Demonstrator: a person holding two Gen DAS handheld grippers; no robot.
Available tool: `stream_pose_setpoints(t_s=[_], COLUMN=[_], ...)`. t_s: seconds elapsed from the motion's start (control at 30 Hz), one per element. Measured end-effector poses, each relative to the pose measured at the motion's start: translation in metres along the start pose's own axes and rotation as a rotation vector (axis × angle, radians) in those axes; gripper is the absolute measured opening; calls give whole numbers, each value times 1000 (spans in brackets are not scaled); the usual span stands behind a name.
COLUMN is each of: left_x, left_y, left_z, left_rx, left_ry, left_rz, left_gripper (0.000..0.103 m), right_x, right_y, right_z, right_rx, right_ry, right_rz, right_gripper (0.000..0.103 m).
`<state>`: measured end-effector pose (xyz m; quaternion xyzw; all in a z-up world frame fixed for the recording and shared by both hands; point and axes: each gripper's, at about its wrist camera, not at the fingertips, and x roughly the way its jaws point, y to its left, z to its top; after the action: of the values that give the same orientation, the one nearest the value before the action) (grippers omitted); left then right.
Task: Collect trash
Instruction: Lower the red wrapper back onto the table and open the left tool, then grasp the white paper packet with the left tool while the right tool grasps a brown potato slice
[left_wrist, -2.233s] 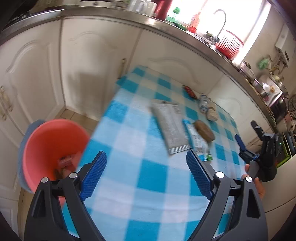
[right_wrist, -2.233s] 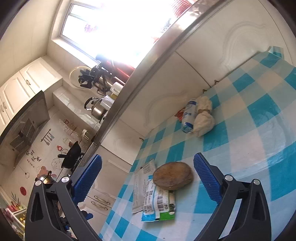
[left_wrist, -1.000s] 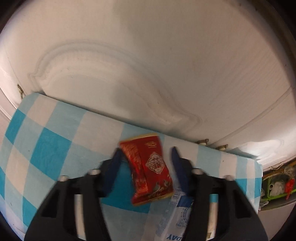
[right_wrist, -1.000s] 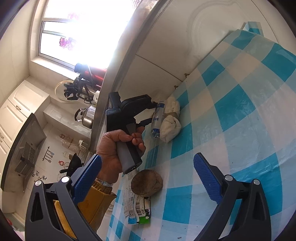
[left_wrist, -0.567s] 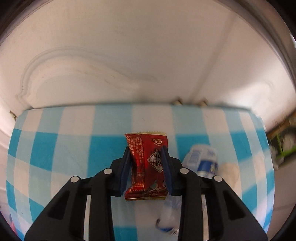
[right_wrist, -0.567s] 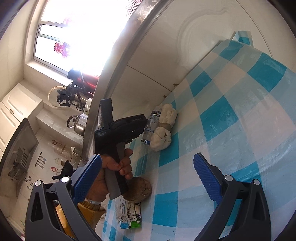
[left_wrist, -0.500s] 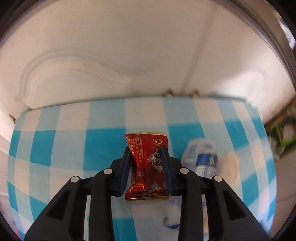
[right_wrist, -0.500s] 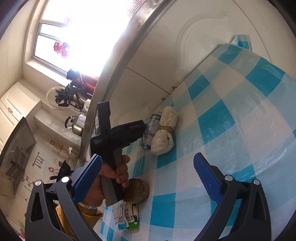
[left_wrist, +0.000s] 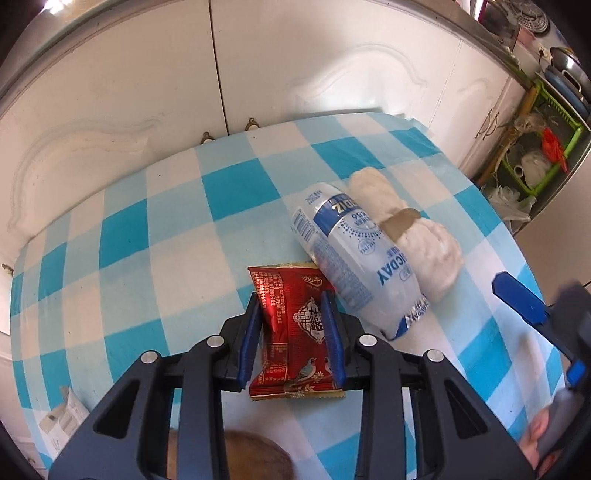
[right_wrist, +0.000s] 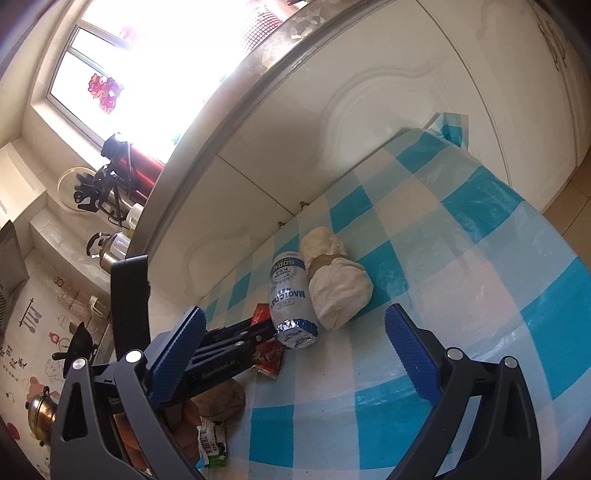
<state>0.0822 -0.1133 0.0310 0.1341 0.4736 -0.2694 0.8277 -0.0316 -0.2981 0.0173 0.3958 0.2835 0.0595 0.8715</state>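
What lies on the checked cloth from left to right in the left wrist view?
Grey packet at the edge → red snack wrapper held in the left tool → plastic bottle → rolled white cloth → right tool.

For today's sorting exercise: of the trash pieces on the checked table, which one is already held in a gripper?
The red snack wrapper, clamped in the left gripper; the plastic bottle and white bundle lie free.

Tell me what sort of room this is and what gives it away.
Most likely a home kitchen. White panelled cabinet doors run under a steel-edged counter, a metal kettle stands on a ledge by the sunlit window, and a blue-and-white checked tablecloth covers a small table.
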Motion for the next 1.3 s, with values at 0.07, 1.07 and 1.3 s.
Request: stream_pose_setpoints(t_s=[0.07,1.07,1.3], left_x=[-5,-93,-110], left_y=[3,108,143], left_z=[-4,-112,-155], left_rx=[-30,-507,-613], left_ry=[-20,-207,-250], left_rz=[-7,-135,0], left_gripper=[31,29,61], right_x=[1,41,64], right_y=[-4,75,119], right_z=[1,-44,-81], right_rx=[10,-398,-630], right_ry=[4,224,322], right_rz=[-7,65,13], right_gripper=[97,96,96])
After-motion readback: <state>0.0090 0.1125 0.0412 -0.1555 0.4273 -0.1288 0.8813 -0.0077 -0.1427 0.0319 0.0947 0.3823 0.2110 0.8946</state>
